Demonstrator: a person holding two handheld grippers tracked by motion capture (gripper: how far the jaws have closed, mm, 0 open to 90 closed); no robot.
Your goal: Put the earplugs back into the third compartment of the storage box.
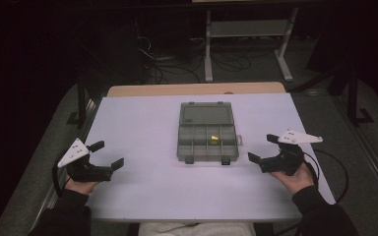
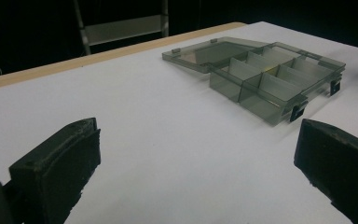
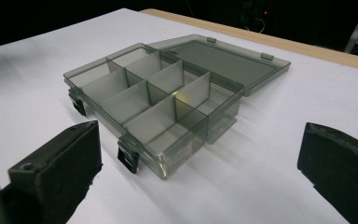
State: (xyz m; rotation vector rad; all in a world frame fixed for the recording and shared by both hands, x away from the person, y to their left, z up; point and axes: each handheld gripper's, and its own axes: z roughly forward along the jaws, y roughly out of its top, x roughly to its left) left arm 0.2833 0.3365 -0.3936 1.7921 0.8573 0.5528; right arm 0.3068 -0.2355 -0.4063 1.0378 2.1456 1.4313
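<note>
A smoky clear compartment box [image 1: 199, 156] lies open mid-table, its lid [image 1: 205, 114] flat on the far side. A small yellow piece [image 1: 214, 139] sits in one of the compartments. My left gripper [image 1: 110, 153] is open to the left of the box, well apart from it, with nothing between its jaws. To the right of the box, my right gripper [image 1: 261, 147] is also open and holds nothing. In the left gripper view the box [image 2: 261, 100] is ahead to the right of the gripper [image 2: 196, 158]. In the right gripper view the box [image 3: 177, 151] lies close ahead of the gripper [image 3: 198, 158], and the yellow piece [image 3: 182, 96] glints inside.
The white tabletop [image 1: 142, 182] has a bare wooden strip [image 1: 197, 89] along its far edge. Beyond it on the dark floor are a grey metal stand [image 1: 246, 34] and loose cables [image 1: 177, 64]. Each gripper trails a cable off the table's near corners.
</note>
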